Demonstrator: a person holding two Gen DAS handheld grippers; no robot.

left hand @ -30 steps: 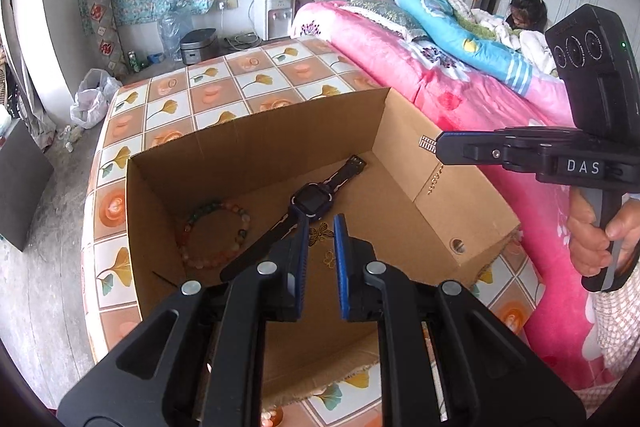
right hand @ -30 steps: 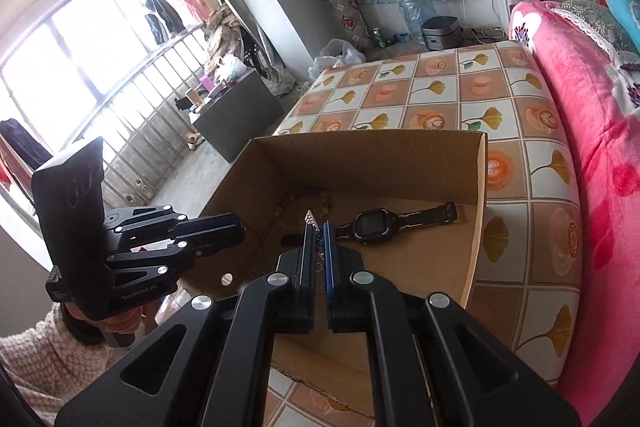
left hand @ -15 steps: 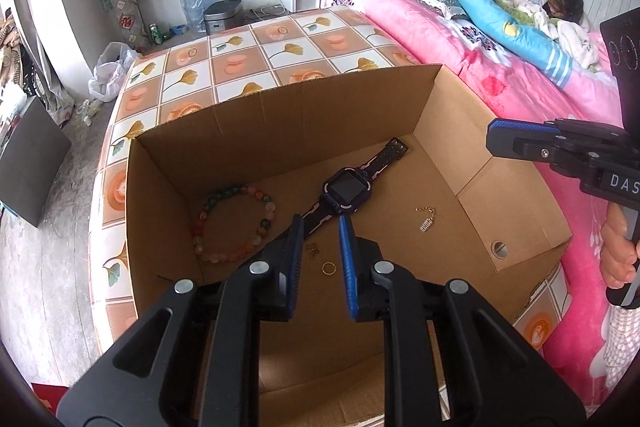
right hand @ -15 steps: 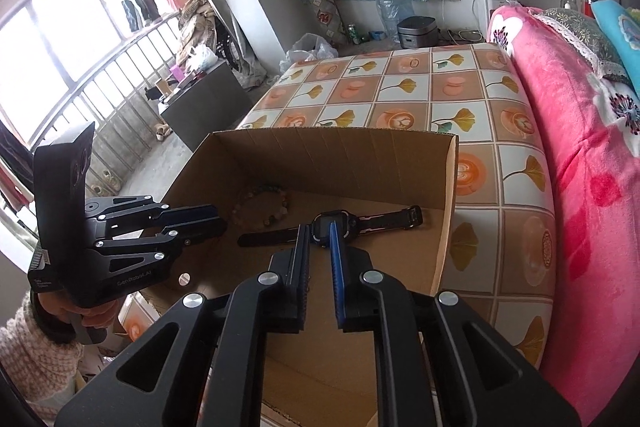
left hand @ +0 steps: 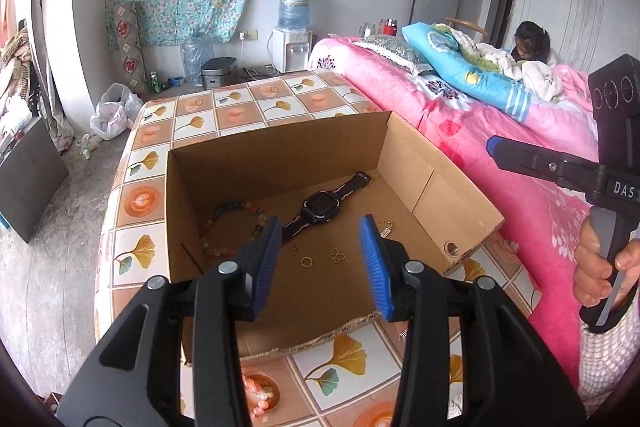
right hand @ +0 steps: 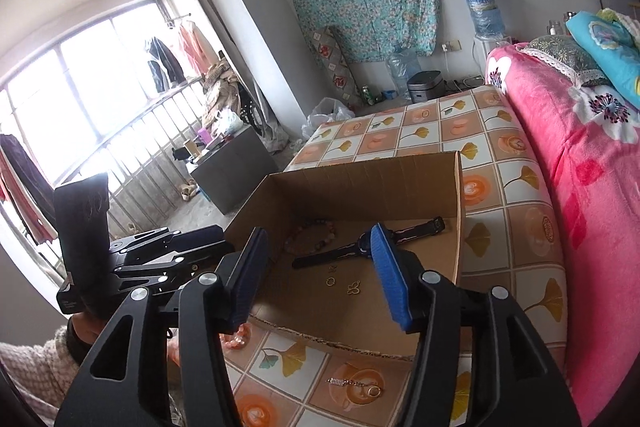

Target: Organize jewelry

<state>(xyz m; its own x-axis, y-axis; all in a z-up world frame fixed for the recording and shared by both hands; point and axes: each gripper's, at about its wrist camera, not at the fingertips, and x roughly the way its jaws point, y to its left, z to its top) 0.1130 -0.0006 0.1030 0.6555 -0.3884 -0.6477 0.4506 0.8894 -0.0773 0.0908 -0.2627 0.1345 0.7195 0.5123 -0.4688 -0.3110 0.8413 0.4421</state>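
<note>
The only lettering I can read is "DAS", white on the black body of my right gripper point(left hand: 496, 151), seen from the left wrist. The water jug point(left hand: 295, 7) carries a blue label too blurred for me to read.

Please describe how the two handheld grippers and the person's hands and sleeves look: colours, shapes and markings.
The left gripper and the right gripper are both black plastic, each with two ribbed blue finger pads and silver pivot screws. The right one carries white "DAS" lettering and a boxy black top with three round rings. The bare right hand emerges from a pink-and-white checked knit sleeve.
</note>
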